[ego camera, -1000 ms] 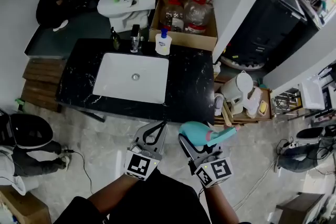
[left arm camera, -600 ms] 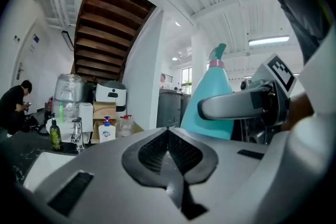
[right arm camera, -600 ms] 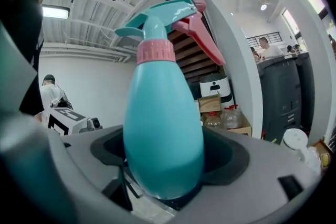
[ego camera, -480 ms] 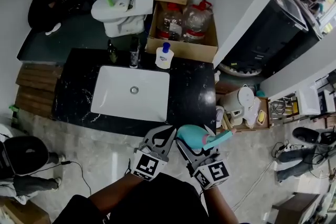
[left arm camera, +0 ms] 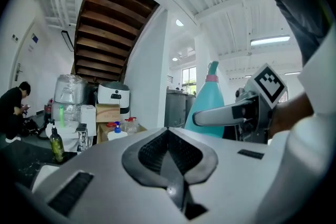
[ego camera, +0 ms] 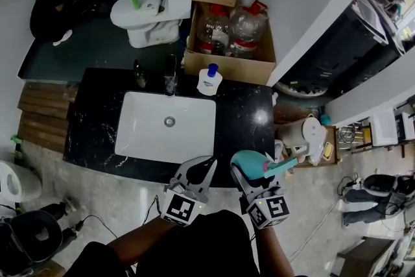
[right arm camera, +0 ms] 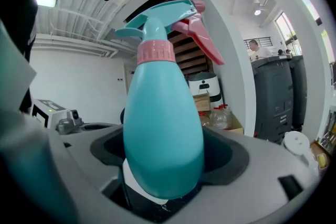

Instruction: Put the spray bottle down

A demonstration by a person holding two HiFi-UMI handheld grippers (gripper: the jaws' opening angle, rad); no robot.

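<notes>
A black marbled tabletop with a white sink set into it fills the middle of a cluttered workroom. At its near edge, toward the near right corner, the right tongs are clamped round the lower body of the teal spray bottle. The bottle's pink collar and trigger head point off to the right past the edge. In the right gripper view the bottle fills the gap between the two jaws. Just beside it on the left, the left tongs are pressed together with nothing between them, and their tips hang over the near edge in front of the sink. Along the far edge stand a dark bottle, the tap and a white pump bottle with a blue top. Beyond the tabletop a cardboard box holds water jugs, and a toilet stands to its left. A person crouches farther left.
</notes>
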